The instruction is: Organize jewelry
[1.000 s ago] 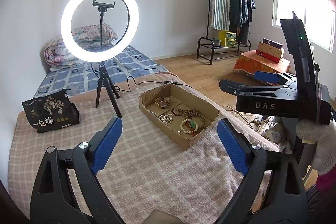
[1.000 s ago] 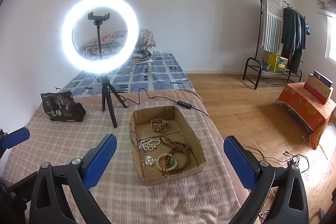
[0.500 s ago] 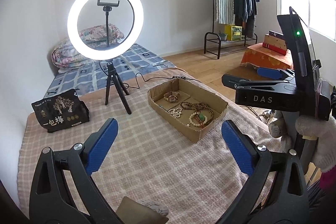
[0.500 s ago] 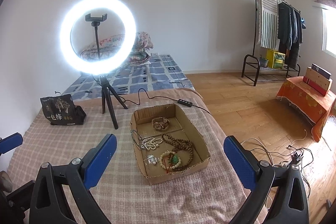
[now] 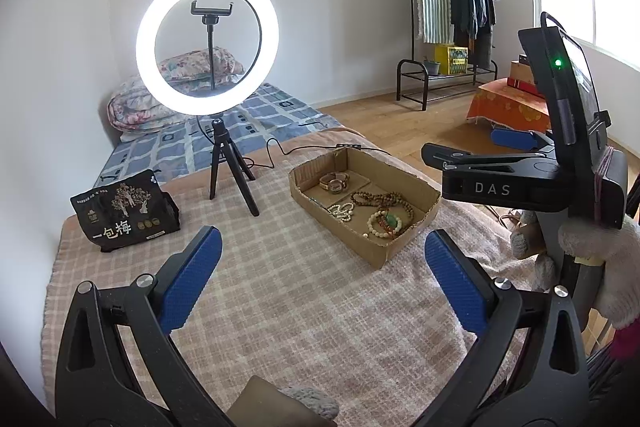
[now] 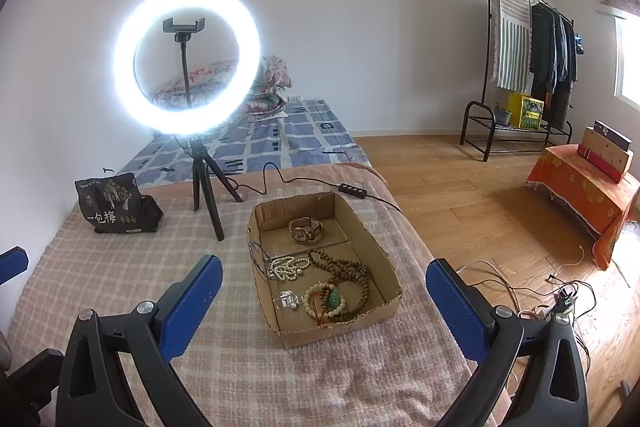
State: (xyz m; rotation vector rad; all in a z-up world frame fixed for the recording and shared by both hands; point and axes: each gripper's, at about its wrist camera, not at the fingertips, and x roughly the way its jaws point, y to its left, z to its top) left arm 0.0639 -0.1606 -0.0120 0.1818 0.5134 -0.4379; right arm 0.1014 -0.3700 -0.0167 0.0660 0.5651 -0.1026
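A shallow cardboard tray (image 6: 380, 251) lies on the checked blanket and also shows in the left wrist view (image 5: 416, 187). In it lie a gold watch (image 6: 305, 228), a white pearl strand (image 6: 289, 266), a brown bead necklace (image 6: 347, 269), a cream bead bracelet with a green stone (image 6: 329, 301) and small silver pieces (image 6: 289, 299). My left gripper (image 5: 322, 277) is open and empty, short of the tray and to its left. My right gripper (image 6: 324, 311) is open and empty, hovering near the tray's front end. The right gripper's body (image 5: 520, 179) shows beside the tray in the left wrist view.
A lit ring light on a black tripod (image 6: 206, 195) stands left of the tray, its cable and switch (image 6: 352, 190) running behind it. A black snack bag (image 6: 114, 205) sits at the far left. The bed edge drops to a wooden floor (image 6: 480, 211) on the right.
Both grippers have drawn back and slightly up from the tray, which looks smaller and farther off in both views. Both stay open and empty.
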